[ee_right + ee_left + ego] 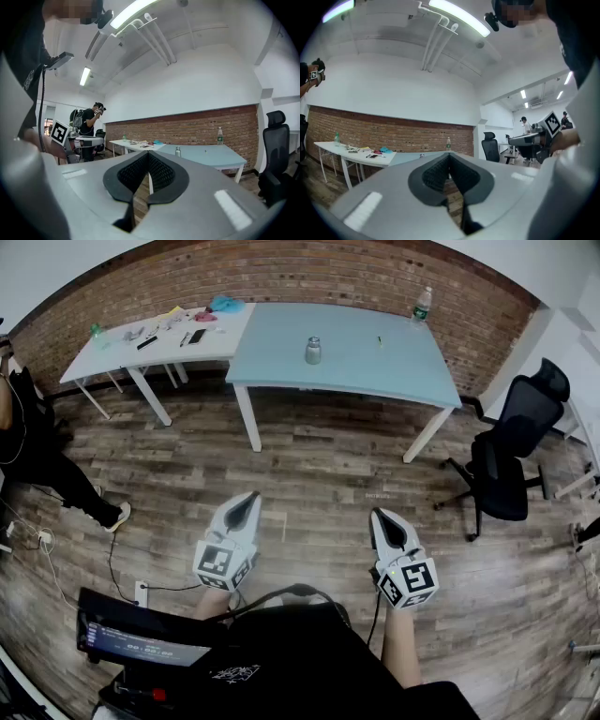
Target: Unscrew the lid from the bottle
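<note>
The left tongs are closed, their black ribbed pads pressed together with nothing between them. The right tongs are likewise closed tip to tip and empty. Both are held side by side in front of the person, pointing towards the tables, each with its marker cube nearest the body. They hang over the brown wood-plank floor, well apart from any table.

Ahead stands the pale blue rectangular table on white legs. The small silver metal bottle stands upright near the middle of it, alone, with its lid on. At the far right corner of the same table, by the red brick wall, stands a clear plastic water bottle with a green label.

Touching the blue table's left end is a white table with small clutter on it: a black phone, a turquoise cloth and a small green bottle.

A black office chair on castors stands on the floor to the right of the blue table. At the left edge a person in dark clothes is partly in view.
</note>
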`<state>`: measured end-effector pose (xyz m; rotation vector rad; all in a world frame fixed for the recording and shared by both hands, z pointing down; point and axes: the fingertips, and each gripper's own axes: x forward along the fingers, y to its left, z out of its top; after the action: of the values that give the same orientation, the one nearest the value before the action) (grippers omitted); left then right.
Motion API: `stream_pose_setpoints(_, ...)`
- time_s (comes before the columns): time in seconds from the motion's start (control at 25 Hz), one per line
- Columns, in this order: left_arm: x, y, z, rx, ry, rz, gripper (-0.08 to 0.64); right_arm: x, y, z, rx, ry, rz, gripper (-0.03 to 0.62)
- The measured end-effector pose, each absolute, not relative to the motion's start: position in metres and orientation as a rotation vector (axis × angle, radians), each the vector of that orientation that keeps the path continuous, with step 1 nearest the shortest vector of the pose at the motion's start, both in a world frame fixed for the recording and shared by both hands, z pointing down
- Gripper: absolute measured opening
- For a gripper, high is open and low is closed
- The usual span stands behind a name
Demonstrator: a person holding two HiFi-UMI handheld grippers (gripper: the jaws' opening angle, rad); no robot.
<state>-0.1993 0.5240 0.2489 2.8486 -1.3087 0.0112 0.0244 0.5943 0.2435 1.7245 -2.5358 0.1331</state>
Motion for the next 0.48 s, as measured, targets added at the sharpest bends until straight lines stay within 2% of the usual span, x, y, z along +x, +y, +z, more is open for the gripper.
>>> stream_pose_setpoints(0.48, -0.194, 0.510, 0.238, 2.857, -1.330, -0.005, 0.000, 0.018, 0.572, 0.230, 1.727, -2.549, 0.082, 0.000)
